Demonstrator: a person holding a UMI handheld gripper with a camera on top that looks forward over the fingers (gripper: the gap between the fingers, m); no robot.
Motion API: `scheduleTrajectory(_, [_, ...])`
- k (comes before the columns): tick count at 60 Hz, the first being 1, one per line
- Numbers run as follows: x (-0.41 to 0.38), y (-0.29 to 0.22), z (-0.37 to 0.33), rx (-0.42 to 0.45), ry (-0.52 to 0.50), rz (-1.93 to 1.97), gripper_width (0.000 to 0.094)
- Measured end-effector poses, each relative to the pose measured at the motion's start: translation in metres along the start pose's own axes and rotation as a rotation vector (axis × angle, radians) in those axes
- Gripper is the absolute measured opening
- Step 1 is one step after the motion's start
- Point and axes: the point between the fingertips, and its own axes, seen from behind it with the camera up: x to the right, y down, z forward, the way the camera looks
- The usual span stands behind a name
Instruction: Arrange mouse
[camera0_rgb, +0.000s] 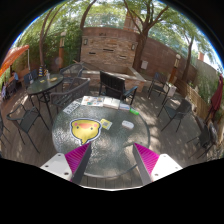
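A round glass-topped patio table (115, 140) stands just ahead of my fingers. On its left part lies a yellow mat (86, 127) with a small dark object on it, which may be the mouse (80, 126); it is too small to tell. My gripper (110, 152) hovers over the near edge of the table. Its fingers are spread wide with nothing between them, and the magenta pads (77, 157) show on their inner faces.
A small white object (104, 122) lies beside the yellow mat and a green one (135, 111) at the far right of the table. Dark metal chairs (118, 86) ring the table. A second table with chairs (42, 88) stands to the left. A brick wall (110, 45) and trees are behind.
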Motion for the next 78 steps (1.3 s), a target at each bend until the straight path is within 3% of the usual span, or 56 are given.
scheduleTrajectory(14, [0.023, 0.028, 0.039, -0.054, 0.008, 0.007, 0.0861])
scheduleTrajectory(23, [0.059, 0.067, 0.098, -0.109, 0.026, 0.01, 0.0857])
scheduleTrajectory(33, [0.115, 0.095, 0.199, -0.107, 0.041, 0.012, 0.0856])
scheduleTrajectory(46, [0.155, 0.067, 0.349, -0.013, -0.013, 0.008, 0.0845])
scheduleTrajectory(57, [0.156, 0.046, 0.454, -0.005, -0.07, -0.007, 0.0847])
scheduleTrajectory(78, [0.152, 0.009, 0.531, 0.009, -0.148, 0.0, 0.0828])
